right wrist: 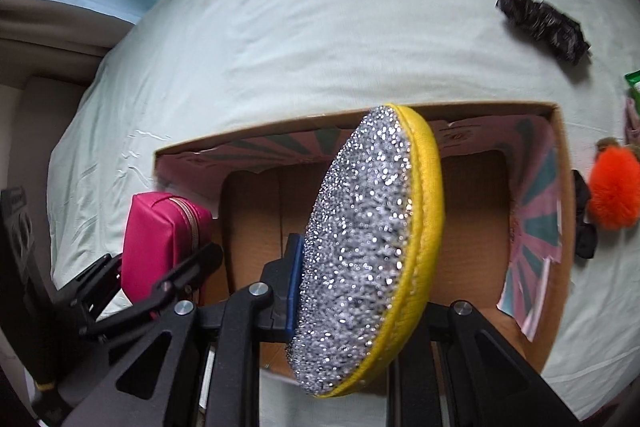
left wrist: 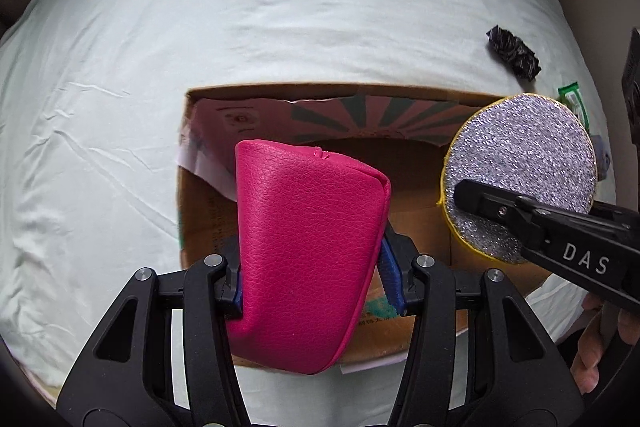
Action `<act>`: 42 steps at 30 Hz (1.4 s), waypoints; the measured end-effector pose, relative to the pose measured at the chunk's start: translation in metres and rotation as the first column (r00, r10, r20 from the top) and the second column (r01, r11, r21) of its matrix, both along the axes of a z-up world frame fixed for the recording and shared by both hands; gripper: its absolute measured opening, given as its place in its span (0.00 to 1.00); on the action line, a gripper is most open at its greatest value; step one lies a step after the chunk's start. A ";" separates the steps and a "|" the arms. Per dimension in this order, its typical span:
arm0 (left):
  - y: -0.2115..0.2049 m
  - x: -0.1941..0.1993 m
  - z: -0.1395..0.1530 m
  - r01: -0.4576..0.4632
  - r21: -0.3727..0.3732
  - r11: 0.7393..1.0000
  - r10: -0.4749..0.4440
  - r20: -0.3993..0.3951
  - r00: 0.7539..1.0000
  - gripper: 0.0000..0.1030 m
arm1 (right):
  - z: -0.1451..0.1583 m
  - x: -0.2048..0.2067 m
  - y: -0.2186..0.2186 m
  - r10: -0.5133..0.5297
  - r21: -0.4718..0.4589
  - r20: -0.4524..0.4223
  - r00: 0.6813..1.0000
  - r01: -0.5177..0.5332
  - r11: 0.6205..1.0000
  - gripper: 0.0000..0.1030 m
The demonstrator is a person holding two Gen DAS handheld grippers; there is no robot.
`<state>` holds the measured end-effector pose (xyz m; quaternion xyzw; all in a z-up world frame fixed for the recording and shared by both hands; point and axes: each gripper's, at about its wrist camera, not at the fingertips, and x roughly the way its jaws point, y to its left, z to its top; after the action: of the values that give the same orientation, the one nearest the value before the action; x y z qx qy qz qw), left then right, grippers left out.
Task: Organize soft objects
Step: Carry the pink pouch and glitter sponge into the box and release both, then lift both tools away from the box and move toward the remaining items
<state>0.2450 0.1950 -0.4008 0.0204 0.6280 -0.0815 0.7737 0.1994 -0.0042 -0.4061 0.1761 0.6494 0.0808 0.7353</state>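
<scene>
1. Left hand-held gripper (left wrist: 316, 279): black linkage arms, blue pads; jaws clamped on the pink pouch, one pad at each side of it. Pointing steeply down over the cardboard box.
2. Pink pouch (left wrist: 308, 247): magenta grained leather-look, zip along its top edge as the right wrist view shows. Held above the box's 9 o'clock half in the left wrist view.
3. Right hand-held gripper (right wrist: 360, 299): jaws closed tight on the glitter pad near its lower edge; one blue pad shows against the silver face. In the left wrist view it enters from 4 o'clock, marked "DAS".
4. Glitter pad (right wrist: 368, 251): round, flat, silver sparkle face with yellow rim. Held edge-on over the box's open middle.
5. Cardboard box (left wrist: 280, 89): open top, brown inside, pink-and-teal printed flaps folded inward. Resting on the bed sheet.
6. Bed sheet (left wrist: 200, 27): pale green, creased.
7. Black crumpled item (left wrist: 514, 53): on the sheet at 1 o'clock of the box, apart from it.
8. Orange fluffy item (right wrist: 612, 193): on the sheet just beside the box's 3 o'clock wall.
</scene>
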 end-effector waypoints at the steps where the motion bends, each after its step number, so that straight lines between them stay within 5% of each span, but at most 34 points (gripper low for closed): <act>1: -0.002 0.002 -0.003 0.004 0.000 1.000 -0.004 -0.008 1.000 0.45 | -0.003 0.001 0.001 0.000 0.004 -0.012 1.000 0.001 1.000 0.18; 5: -0.008 0.009 -0.011 0.019 -0.007 1.000 -0.020 -0.025 1.000 0.50 | -0.017 0.010 0.001 0.006 0.024 -0.070 0.998 -0.004 1.000 0.18; 6: -0.009 0.009 -0.010 0.029 -0.013 0.999 -0.029 -0.018 0.999 0.56 | -0.019 0.011 0.003 0.010 0.012 -0.088 0.996 -0.009 1.000 0.22; 7: -0.011 0.009 -0.009 0.042 -0.003 0.999 -0.042 -0.012 0.999 0.76 | -0.025 0.012 0.003 0.015 -0.026 -0.115 0.993 -0.018 0.999 0.28; 8: -0.013 0.009 -0.008 0.057 0.006 0.998 -0.057 -0.010 0.998 0.98 | -0.030 0.013 0.002 0.017 -0.055 -0.135 0.991 -0.024 0.998 0.56; 9: -0.017 0.008 -0.006 0.081 0.020 0.996 -0.081 -0.009 0.997 0.99 | -0.032 0.013 0.000 0.005 -0.069 -0.143 0.990 -0.015 0.998 0.88; 10: -0.018 0.007 -0.005 0.091 0.037 0.995 -0.091 -0.003 0.996 1.00 | -0.033 0.011 -0.008 -0.029 -0.066 -0.138 0.990 0.020 0.998 1.00; 21: -0.015 -0.008 0.011 0.106 0.024 0.994 -0.107 0.035 0.994 1.00 | -0.018 -0.008 -0.029 -0.074 -0.068 -0.096 0.993 0.068 0.995 1.00; 33: -0.003 -0.033 0.061 0.081 0.004 0.997 -0.081 0.124 0.989 1.00 | 0.031 -0.030 -0.010 -0.059 -0.074 0.006 0.998 0.059 0.996 1.00; 42: 0.018 -0.068 0.113 0.022 -0.042 0.999 -0.014 0.185 0.983 1.00 | 0.108 -0.061 -0.004 0.005 -0.121 0.133 0.991 0.011 0.993 1.00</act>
<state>0.1771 0.2130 -0.2880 0.0166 0.5515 -0.1000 0.8280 0.1381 -0.0085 -0.2977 0.1261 0.6024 0.0516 0.7865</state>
